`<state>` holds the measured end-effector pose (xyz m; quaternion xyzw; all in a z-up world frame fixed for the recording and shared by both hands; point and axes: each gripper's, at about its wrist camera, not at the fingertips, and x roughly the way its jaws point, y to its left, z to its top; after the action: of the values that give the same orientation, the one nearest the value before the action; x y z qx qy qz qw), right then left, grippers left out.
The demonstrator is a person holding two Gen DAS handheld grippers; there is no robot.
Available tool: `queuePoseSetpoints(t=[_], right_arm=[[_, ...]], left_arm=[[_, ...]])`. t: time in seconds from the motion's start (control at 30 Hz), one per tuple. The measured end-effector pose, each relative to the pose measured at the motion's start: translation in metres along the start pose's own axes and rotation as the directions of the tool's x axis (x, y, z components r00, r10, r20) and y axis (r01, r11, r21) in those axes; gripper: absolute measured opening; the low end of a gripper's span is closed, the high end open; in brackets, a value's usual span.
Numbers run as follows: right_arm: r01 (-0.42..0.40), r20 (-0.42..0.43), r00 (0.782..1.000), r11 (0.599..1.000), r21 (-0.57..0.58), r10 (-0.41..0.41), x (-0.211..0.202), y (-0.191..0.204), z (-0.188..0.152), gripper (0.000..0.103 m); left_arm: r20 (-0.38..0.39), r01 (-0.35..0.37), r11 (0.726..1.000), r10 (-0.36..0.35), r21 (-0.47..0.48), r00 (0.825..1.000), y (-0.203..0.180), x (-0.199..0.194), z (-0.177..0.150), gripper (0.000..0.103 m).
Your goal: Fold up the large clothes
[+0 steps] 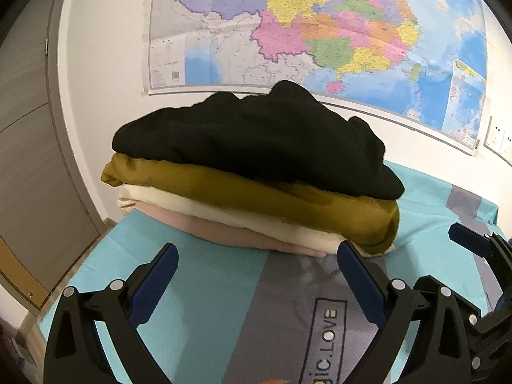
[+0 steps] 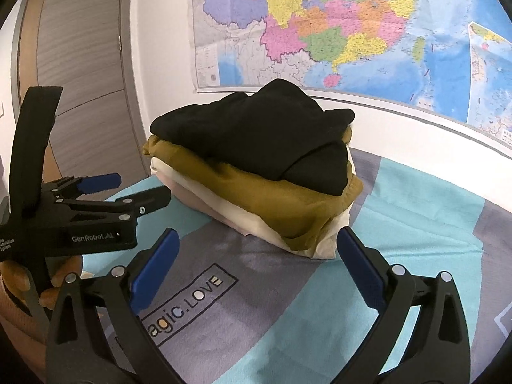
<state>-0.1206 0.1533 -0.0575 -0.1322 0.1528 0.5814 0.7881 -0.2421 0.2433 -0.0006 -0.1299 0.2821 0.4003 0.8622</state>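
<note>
A stack of folded clothes (image 1: 252,185) lies on a bed cover (image 1: 204,275) in teal and grey, near the wall with the map (image 1: 320,32). The black garment (image 2: 256,134) is on top, under it an olive one (image 2: 275,204), then a cream one (image 1: 224,206) and a pink one (image 1: 230,230) at the bottom. The left gripper (image 1: 257,256) has its jaws released and wide, with nothing between them, just in front of the stack. The right gripper (image 2: 257,249) also stands fully spread and empty, beside the left one.

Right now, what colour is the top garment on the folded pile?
Black, clearest in the right wrist view.
</note>
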Motion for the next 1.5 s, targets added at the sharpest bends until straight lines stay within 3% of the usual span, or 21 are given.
queuePoseSetpoints(t=[1.5], right_arm=[[-0.011, 0.014, 1.0, 1.0, 0.005, 0.011, -0.016, 0.005, -0.008, 0.097]], left_arm=[[0.009, -0.015, 1.0, 0.015, 0.012, 1.0, 0.002, -0.014, -0.012, 0.096]])
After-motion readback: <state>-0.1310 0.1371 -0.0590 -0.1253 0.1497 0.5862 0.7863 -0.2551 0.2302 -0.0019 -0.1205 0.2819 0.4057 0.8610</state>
